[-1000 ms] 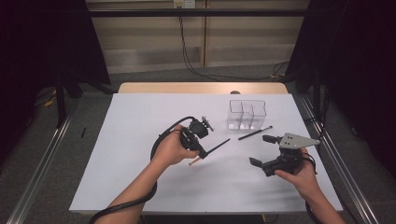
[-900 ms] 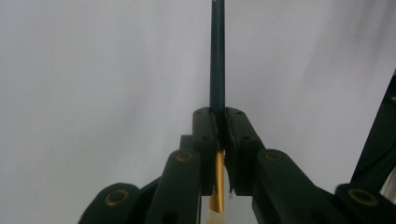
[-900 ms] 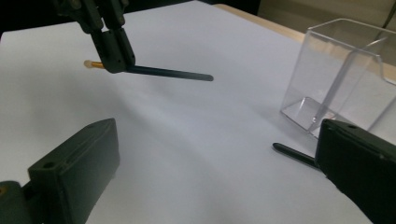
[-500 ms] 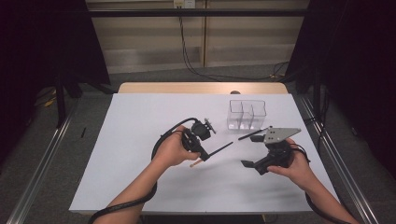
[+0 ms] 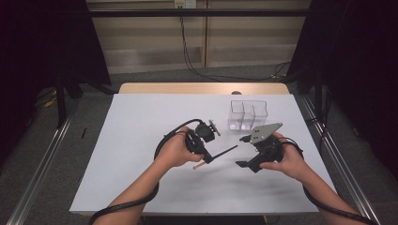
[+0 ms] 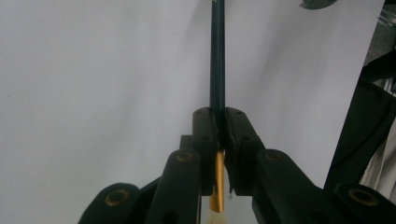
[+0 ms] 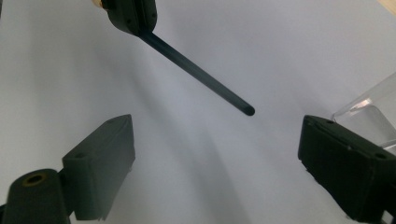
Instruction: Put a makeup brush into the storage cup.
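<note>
We noted the left gripper [image 5: 202, 149] clamped on a paintbrush [image 5: 224, 152] near its gold collar, the dark handle pointing toward the right gripper [image 5: 244, 151]. Its jaws, which had just been closing, stood apart and empty, the handle's free end [image 7: 249, 111] just ahead between them, above the table [image 5: 141, 140].

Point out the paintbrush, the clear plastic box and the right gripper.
paintbrush [image 6: 217, 56], left gripper view, on its dark handle
clear plastic box [image 5: 248, 115], high view, on its front wall
right gripper [image 7: 215, 163], right gripper view, midway between its open jaws
</note>
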A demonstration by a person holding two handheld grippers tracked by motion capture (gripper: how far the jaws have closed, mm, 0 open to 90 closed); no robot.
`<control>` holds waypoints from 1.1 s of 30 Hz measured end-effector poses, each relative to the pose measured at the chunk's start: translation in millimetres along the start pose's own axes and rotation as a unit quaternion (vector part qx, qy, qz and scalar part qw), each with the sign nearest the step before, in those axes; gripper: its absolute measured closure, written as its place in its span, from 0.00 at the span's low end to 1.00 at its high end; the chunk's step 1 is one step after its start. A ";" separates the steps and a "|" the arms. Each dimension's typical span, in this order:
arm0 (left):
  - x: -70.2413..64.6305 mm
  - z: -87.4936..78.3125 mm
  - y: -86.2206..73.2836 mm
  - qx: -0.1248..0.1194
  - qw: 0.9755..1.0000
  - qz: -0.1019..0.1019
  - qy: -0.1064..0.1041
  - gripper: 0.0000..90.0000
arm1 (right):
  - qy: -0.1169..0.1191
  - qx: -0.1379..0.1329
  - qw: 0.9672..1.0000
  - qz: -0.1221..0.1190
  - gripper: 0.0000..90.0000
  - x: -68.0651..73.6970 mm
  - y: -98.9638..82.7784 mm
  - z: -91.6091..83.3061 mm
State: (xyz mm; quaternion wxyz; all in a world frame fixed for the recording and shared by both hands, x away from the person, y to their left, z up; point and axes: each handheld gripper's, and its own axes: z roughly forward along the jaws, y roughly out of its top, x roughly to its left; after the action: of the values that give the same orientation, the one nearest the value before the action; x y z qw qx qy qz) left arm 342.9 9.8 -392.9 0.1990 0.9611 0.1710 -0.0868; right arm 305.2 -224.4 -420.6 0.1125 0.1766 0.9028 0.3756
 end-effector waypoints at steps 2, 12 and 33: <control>-1.3 0.7 0.0 -0.003 1.000 -0.003 -0.004 0.93 | 0.002 0.007 1.000 -0.006 0.15 -0.9 2.3 0.8; -2.1 3.9 1.9 0.002 1.000 0.010 -0.011 0.93 | 0.021 0.024 0.998 -0.045 0.31 -1.3 10.6 4.8; -4.4 7.0 10.0 0.005 0.999 0.025 -0.036 0.93 | 0.063 0.059 0.990 -0.108 0.67 8.8 20.9 21.2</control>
State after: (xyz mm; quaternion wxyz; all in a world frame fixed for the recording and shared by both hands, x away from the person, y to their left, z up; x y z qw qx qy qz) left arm 341.8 -3.0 -394.7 0.2022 0.9624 0.1389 -0.1168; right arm 309.2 -193.7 -421.0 0.0845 0.0600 0.9426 0.3176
